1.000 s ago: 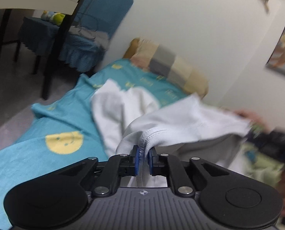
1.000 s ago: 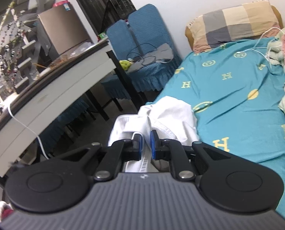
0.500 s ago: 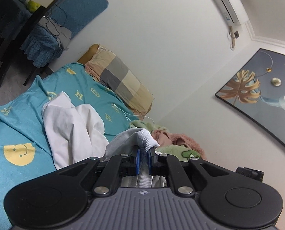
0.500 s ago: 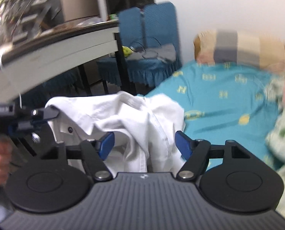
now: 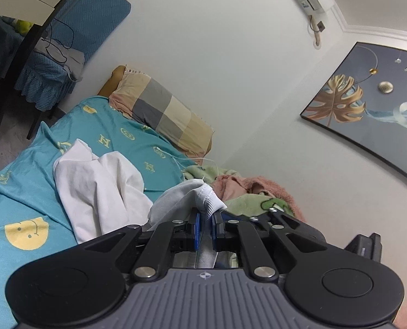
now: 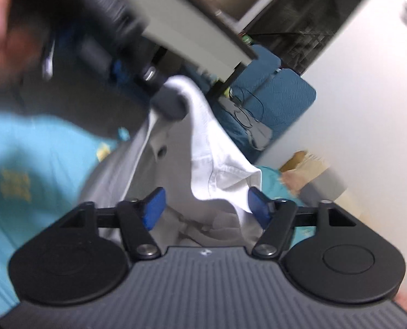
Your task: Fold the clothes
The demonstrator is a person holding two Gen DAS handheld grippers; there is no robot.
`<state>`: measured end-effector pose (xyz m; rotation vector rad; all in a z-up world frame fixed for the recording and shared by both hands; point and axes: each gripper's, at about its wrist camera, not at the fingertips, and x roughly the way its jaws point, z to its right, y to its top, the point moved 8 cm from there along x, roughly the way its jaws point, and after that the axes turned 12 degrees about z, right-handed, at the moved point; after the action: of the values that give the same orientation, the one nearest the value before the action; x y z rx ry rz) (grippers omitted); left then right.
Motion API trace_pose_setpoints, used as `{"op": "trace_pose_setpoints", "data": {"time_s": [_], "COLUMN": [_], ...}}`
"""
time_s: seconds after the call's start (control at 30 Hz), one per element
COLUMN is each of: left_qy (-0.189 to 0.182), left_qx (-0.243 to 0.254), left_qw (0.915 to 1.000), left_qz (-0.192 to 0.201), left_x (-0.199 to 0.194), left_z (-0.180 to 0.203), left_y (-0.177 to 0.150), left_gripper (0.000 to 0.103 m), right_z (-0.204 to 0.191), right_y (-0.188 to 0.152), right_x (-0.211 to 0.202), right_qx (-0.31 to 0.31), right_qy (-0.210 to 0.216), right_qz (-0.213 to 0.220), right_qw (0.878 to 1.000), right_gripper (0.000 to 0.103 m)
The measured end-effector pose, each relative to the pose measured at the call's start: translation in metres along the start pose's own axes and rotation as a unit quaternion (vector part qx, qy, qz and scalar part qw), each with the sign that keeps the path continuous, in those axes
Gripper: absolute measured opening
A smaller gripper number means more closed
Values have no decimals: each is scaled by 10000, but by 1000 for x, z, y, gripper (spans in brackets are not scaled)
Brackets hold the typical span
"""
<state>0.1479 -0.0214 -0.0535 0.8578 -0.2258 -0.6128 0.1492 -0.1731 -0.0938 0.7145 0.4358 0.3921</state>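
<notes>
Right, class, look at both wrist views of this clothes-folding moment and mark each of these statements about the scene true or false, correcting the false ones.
1. The left gripper is clamped on a hem of the white garment. True.
2. The bedsheet is plain red. False: it is turquoise with yellow motifs.
3. The right gripper is pinched shut on cloth. False: its jaws stand apart and are closing, with white cloth hanging between them, unpressed.
4. A checked pillow lies at the head of the bed by the wall. True.
5. The framed picture shows a golden leaf. True.
</notes>
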Motion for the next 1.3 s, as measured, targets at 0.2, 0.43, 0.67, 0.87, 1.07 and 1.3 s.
{"op": "trace_pose_setpoints", "data": {"time_s": [0.2, 0.43, 0.67, 0.87, 1.07, 1.3], "left_qy": [191, 619, 1726, 2661, 2730, 2185], "left_qx": [145, 185, -254, -1581, -2221, -1650], "left_qw": [9993, 9961, 9828, 9490, 9341, 9616], "left_qz": [-274, -602, -611, -606, -606, 162], "left_x": [6, 19, 20, 16, 12, -18], "left_z": [-6, -1, 8, -6, -6, 24], "left_y": [-15, -45, -90, -134, -160, -121], "left_gripper": [10, 36, 68, 66, 21, 12], "right_z": [34, 90, 102, 110, 124, 143], "right_y": [7, 0, -12, -15, -21, -45], "right_x": [15, -1, -14, -28, -41, -49], "right_qx": [1856, 4337, 5098, 5238, 5360, 5337], "right_qy": [257, 592, 673, 494, 92, -884], "right_qz": [117, 671, 866, 1066, 1339, 1138], "right_qw": [9822, 8966, 8533, 8437, 8334, 8333], "right_gripper": [7, 7, 7, 7, 7, 7]}}
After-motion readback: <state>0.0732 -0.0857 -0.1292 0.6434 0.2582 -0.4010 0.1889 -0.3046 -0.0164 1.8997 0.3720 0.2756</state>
